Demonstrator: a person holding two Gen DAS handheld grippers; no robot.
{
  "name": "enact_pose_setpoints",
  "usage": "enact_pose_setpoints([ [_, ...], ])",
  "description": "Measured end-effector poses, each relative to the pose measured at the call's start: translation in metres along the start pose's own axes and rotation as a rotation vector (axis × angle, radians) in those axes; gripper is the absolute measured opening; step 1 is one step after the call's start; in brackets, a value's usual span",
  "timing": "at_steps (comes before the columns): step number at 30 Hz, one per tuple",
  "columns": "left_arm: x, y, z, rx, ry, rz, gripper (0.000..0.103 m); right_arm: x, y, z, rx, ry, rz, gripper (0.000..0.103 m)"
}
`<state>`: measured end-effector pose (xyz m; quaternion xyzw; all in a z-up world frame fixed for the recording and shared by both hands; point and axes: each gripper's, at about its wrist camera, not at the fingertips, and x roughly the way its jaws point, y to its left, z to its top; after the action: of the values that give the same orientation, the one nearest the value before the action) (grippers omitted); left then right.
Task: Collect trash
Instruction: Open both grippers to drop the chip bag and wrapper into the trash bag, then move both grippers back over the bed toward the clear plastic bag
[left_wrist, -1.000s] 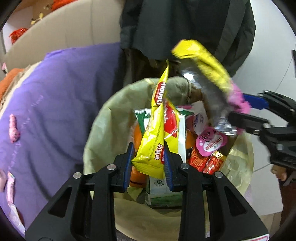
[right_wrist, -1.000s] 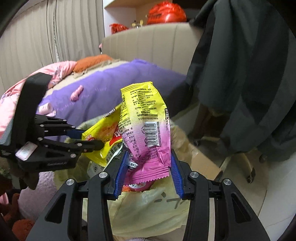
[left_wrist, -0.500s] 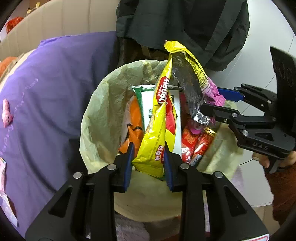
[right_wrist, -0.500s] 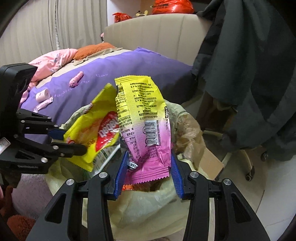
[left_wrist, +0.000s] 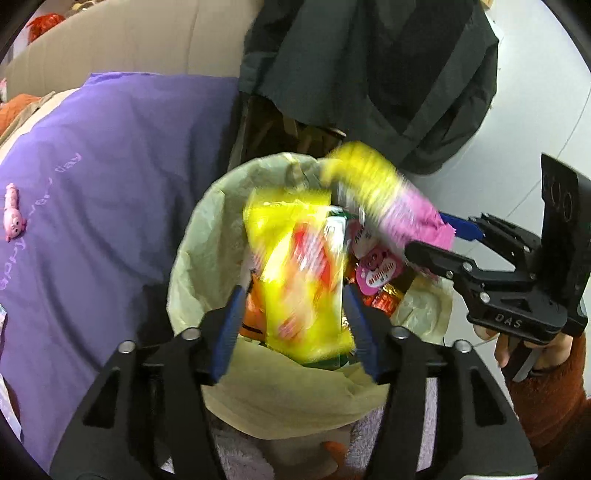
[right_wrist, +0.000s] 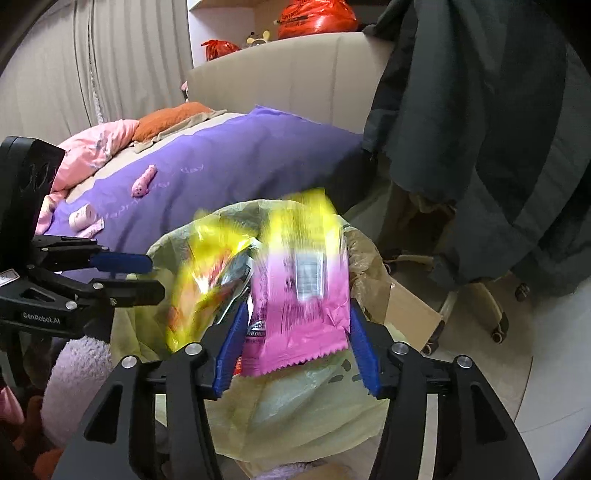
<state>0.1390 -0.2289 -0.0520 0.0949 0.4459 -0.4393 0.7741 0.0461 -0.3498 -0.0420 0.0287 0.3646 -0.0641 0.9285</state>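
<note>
- My left fingers (left_wrist: 295, 314) have just been opening; the blurred yellow wrapper (left_wrist: 299, 273) lies loose between them over the bin (left_wrist: 195, 266).
- My right fingers (right_wrist: 295, 332) have just been opening; the pink wrapper (right_wrist: 303, 317) slips free between them, above the bin's liner (right_wrist: 295, 406).

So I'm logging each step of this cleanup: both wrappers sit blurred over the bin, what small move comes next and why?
Probably draw both tongs back. The left tongs and right tongs have just been opening, and the yellow wrapper and pink wrapper, blurred, look released over the lined bin.
</note>
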Motion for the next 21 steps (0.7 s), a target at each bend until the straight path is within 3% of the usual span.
enact_pose_setpoints([
  [4,-0.013,0.004,-0.001,-0.024,-0.034,0.019,0.064,-0.009,0.004,0.000,0.001,-0.013,0.002,0.057],
  [11,-0.056,0.028,-0.007,-0.109,-0.158,0.079,0.064,-0.036,0.023,0.006,-0.006,-0.095,-0.003,0.057],
  [16,-0.087,0.041,-0.019,-0.087,-0.199,0.129,0.064,-0.057,0.042,0.011,-0.012,-0.166,0.020,0.057],
  [21,-0.127,0.061,-0.039,-0.082,-0.273,0.229,0.064,-0.069,0.075,0.017,-0.029,-0.213,0.057,0.057],
])
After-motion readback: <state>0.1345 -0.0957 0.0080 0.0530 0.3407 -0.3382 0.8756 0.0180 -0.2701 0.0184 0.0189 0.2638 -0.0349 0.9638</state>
